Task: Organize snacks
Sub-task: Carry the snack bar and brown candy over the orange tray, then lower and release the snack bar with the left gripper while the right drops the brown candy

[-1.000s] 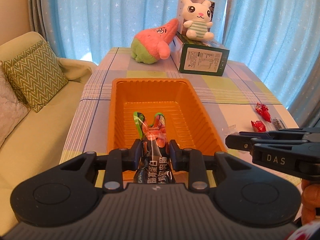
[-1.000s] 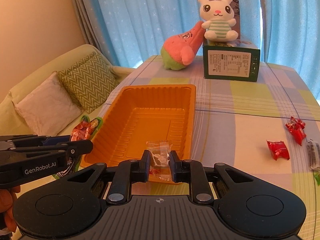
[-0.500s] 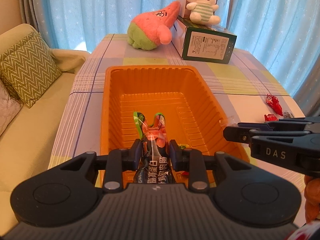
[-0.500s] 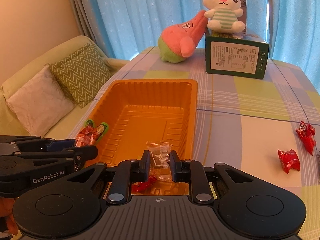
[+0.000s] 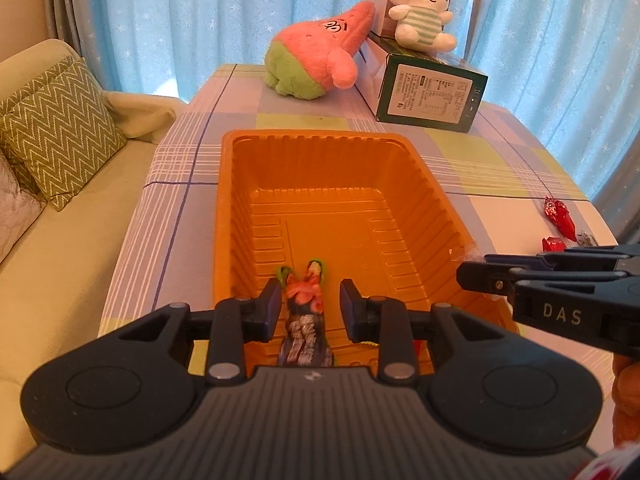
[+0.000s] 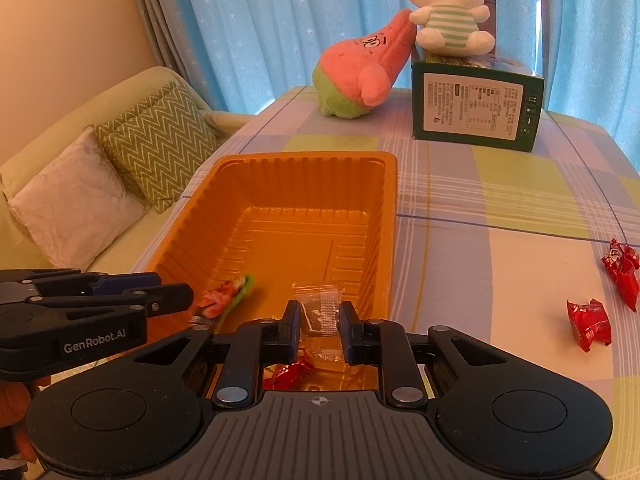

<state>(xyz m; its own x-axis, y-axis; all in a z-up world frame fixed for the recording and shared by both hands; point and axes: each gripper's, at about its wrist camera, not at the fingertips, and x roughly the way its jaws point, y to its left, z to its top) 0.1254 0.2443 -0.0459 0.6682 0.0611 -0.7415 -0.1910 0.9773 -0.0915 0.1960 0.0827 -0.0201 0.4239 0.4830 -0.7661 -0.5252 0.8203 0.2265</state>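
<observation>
An orange tray sits on the checked tablecloth. My left gripper hangs over the tray's near end with its jaws apart. A dark sausage packet with a red and green end lies below, with gaps to both pads; the right wrist view shows this packet resting in the tray by the left gripper's tip. My right gripper is shut on a clear-wrapped snack over the tray's near right corner. A red candy lies in the tray beneath it.
Two red candies lie on the cloth right of the tray. At the far end stand a green box, a white rabbit plush on it and a pink plush. A sofa with cushions is at the left.
Both grippers came forward and down over the tray. The left jaws parted and the sausage packet dropped from them into the tray. The right gripper kept its hold on the clear snack.
</observation>
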